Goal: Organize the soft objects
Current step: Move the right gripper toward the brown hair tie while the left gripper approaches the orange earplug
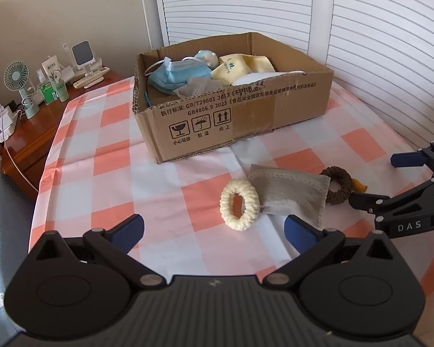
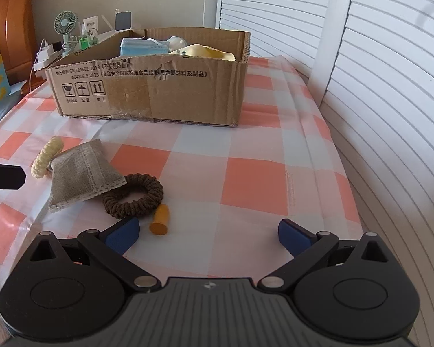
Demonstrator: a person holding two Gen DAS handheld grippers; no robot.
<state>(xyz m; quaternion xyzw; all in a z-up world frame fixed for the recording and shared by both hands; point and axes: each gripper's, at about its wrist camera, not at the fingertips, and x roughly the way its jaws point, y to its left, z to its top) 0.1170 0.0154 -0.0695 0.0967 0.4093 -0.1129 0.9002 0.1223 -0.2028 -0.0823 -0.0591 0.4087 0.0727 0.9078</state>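
With both the left gripper and right gripper holding their jaws wide and empty, the grey pouch at centre frame overlaps the cream ring and brown scrunchie, so a careless pinch risks dragging a neighbour short of the cardboard box above.

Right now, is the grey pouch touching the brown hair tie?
Touching. The right wrist view shows the grey pouch with its corner lying over the brown hair tie, no gap between them.

each hand-held gripper is black with blue pads, silver rivets; one side reads, perhaps, "das".
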